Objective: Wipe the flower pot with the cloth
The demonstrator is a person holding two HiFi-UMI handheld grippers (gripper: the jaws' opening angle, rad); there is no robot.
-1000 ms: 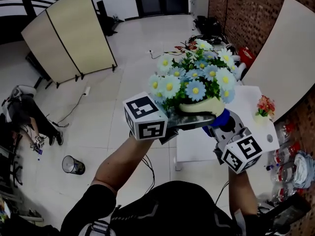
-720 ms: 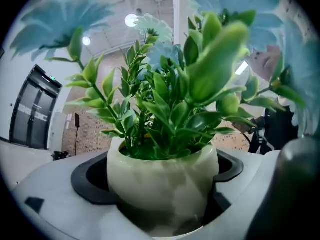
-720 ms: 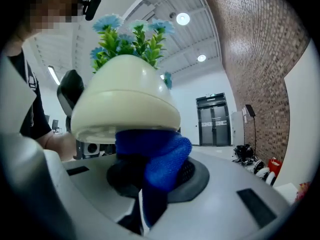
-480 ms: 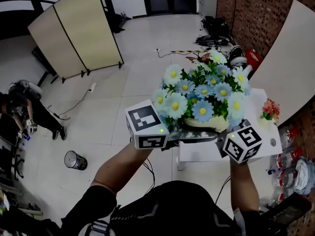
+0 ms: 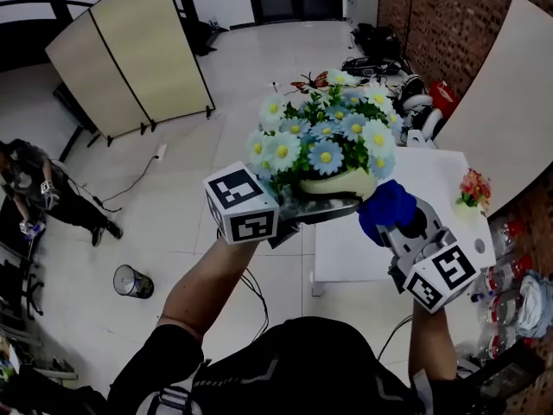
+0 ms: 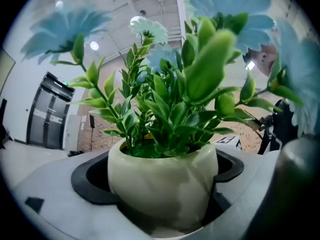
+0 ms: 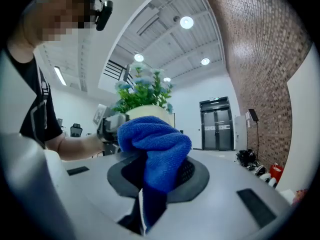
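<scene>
My left tool (image 5: 304, 214) is closed round the cream flower pot (image 6: 162, 181), gripping its rounded belly. It holds the pot in the air at the middle of the head view, off the white surface (image 5: 445, 175) at the right. My right tool (image 5: 402, 230) is clamped on the blue cloth (image 7: 155, 144), which bunches above the jaws and trails below them. The cloth sits at the pot's lower right, near it, though I cannot tell whether they touch. I judge the wiping to be under way.

The risk as I see it is that the pot is smooth and round (and top-heavy with its blue flowers (image 5: 321, 137)). A hard push from the cloth could twist it in the jaws or slip it out, and a drop from up here would likely break it. The loose cloth tail could also snag on the leaves.
</scene>
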